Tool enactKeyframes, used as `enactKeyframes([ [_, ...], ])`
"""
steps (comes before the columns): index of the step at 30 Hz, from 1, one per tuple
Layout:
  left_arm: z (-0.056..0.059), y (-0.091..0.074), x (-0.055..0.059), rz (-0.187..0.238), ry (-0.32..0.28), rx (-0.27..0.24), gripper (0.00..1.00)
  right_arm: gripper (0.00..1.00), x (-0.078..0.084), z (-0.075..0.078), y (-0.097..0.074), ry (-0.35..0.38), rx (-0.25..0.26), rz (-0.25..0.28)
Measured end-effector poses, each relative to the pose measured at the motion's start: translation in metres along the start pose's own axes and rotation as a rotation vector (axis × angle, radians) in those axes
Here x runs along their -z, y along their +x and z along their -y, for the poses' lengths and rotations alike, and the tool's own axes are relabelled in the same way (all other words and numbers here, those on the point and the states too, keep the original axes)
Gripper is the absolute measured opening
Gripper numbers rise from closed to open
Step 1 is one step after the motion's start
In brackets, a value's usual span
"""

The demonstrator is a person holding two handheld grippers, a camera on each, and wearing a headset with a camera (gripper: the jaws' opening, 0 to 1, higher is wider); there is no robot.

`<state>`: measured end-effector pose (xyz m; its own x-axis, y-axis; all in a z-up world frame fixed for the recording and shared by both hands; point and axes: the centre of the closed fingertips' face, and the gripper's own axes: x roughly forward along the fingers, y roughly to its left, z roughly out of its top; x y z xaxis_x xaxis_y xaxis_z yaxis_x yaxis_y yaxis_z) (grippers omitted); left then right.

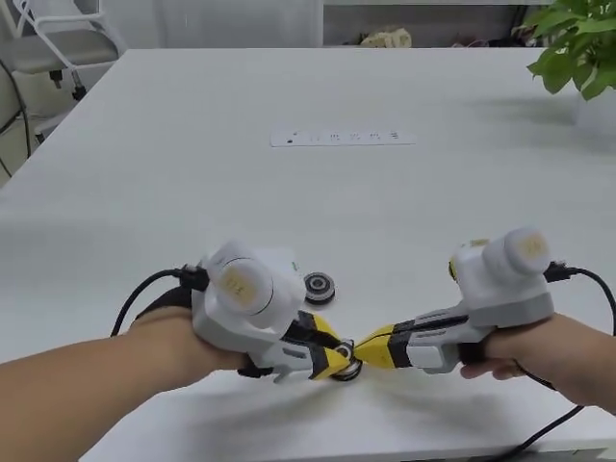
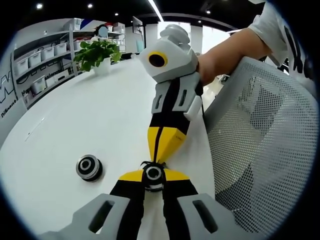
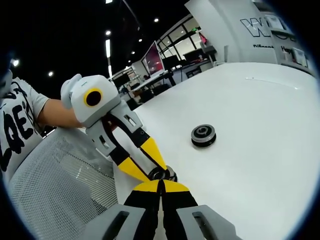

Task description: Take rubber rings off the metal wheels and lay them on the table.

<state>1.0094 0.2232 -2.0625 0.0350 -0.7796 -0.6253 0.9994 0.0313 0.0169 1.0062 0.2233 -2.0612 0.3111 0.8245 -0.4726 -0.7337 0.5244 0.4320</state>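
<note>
Holding the work: our left gripper [image 1: 337,363] has its two jaws clamped on opposite sides of the held wheel [image 2: 153,175], low over the near edge of the table [image 1: 192,173].
Right gripper [image 1: 366,358]: we see its jaws pressed together into one yellow point that touches the held wheel's rim. We cannot tell whether they pinch anything there.
Wheels, counted: two. One is the held wheel, and the other is a loose wheel [image 1: 319,287] lying flat on the table near the grippers, touched by nothing.
Wheel make: small and round, with a bright metal hub of concentric circles. On the loose wheel a black rubber ring [image 3: 204,143] runs around the outside.
Grippers, counted: two, each in one hand. They have smooth white plastic bodies and black jaws with wedge-shaped yellow tips, and they meet tip to tip at the held wheel.
Table surface: white, smooth and matt.
Other things, counted: one flat white socket strip [image 1: 342,138] well beyond the wheels, one leafy green plant [image 1: 577,48] at the far corner, and one grey mesh chair back [image 2: 260,140] beside the near edge.
</note>
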Motion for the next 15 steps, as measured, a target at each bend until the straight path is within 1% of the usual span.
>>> enactKeyframes([
  [2, -0.0003, -0.0003, 0.0002, 0.000, -0.003, 0.004, 0.08, 0.00, 0.0004, -0.0007, 0.0006, -0.003, -0.003, -0.002],
  [4, -0.0001, -0.0004, 0.0002, 0.001, 0.008, 0.005, 0.08, 0.00, 0.0005, 0.0000, 0.0007, -0.005, -0.002, -0.001],
  [6, 0.0001, -0.0002, 0.0004, -0.002, 0.020, 0.006, 0.08, 0.00, 0.0005, 0.0005, 0.0005, 0.000, -0.003, 0.002],
  [15, -0.0001, -0.0001, 0.0004, -0.003, 0.032, 0.004, 0.07, 0.00, 0.0001, 0.0003, 0.0010, 0.018, -0.005, 0.009],
])
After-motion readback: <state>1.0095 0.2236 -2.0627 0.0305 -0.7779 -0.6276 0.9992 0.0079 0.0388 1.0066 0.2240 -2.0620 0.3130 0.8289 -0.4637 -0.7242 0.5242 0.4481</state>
